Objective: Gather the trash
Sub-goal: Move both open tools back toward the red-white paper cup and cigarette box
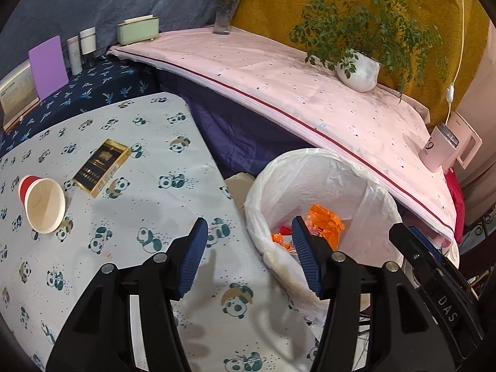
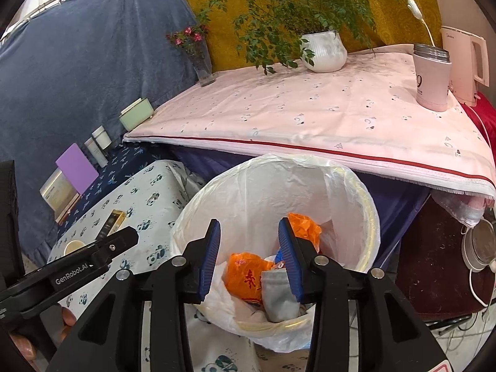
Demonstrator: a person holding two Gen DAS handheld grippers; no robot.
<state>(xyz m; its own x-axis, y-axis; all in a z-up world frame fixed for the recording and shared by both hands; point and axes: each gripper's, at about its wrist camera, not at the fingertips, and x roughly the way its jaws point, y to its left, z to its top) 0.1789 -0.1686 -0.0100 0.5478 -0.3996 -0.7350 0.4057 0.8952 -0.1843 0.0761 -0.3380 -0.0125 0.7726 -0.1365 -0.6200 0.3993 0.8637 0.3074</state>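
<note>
Left gripper [image 1: 249,263] is hovering over the near edge of the panda-print table [image 1: 130,266], jaws standing wide apart, nothing between them. Right gripper [image 2: 249,259] is hanging directly above the lined bin [image 2: 369,217], jaws moderately open and empty; orange wrappers [image 2: 245,274] and a grey pouch [image 2: 277,294] are lying inside the bin below it.

Remaining trash, as judged: a paper cup [image 1: 42,203] tipped on its side and a dark-and-gold carton [image 1: 100,167].

- Cup is lying at about 10 o'clock from the left jaws, well apart, mouth facing the camera, red base pointing away toward 11 o'clock.
- Carton is lying flat just beyond the cup, at about 11 o'clock, long axis running from 7 to 1 o'clock.
- Left gripper is the nearer one to both; the right is showing them only small, at about 9 o'clock of its view, partly behind the left gripper's body.
- Bin is sitting at 1 o'clock from the left jaws, just beside the table edge.

Room: a pink-clothed surface [image 1: 310,93] is running behind the bin, carrying a potted plant [image 1: 359,69], a flower vase [image 1: 224,15] and a pink tumbler [image 1: 438,148]. Blue and mustard cloths are hanging behind.
</note>
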